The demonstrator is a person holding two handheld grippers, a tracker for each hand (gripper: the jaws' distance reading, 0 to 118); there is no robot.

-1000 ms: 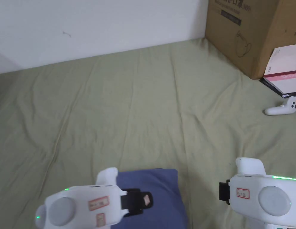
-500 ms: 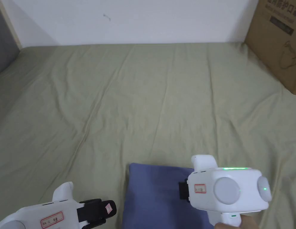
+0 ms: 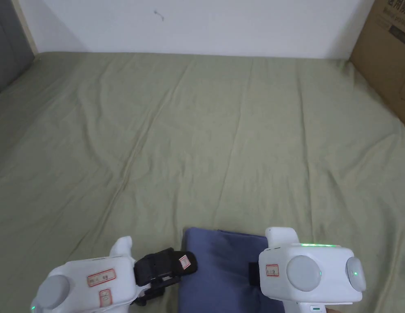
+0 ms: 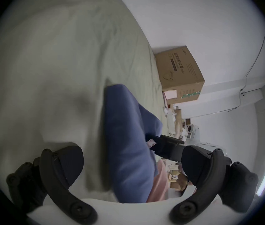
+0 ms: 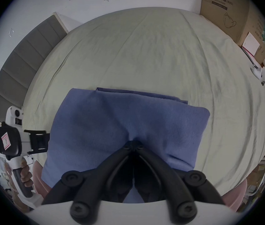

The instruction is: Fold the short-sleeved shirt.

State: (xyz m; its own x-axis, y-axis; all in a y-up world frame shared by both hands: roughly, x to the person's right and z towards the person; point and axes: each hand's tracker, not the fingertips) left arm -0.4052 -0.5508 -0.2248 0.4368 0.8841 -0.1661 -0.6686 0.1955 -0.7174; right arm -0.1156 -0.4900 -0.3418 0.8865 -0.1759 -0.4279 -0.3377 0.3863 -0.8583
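The blue short-sleeved shirt point(image 5: 128, 124) lies on the green bed sheet point(image 3: 222, 134) as a compact folded rectangle, at about six o'clock in the head view, close to the person. The right hand-held gripper point(image 5: 132, 143) has its jaws closed together on a pinch of the top layer near the near edge; the fabric puckers into small creases where they bite. The left hand-held gripper point(image 4: 131, 163) is spread wide and holds nothing, its jaws standing either side of the shirt's left edge in its own view, just beside the cloth. The fold looks nearly finished, so what probably remains is a last tidy or a final fold. To do that well, I would bring the left jaws onto the left edge and close on all the layers, not just the top one, then move both grips together so the stack stays square; a single-layer pinch may peel the top sheet off the bundle. A lower layer peeks out at twelve o'clock of the rectangle in the right gripper view, so aligning that edge is worth a pass. As for writing, the cardboard box point(image 5: 235, 15) at one to two o'clock carries printed lettering and a line drawing of a face mask. Red-bordered stickers sit on both gripper bodies, too small to make out.
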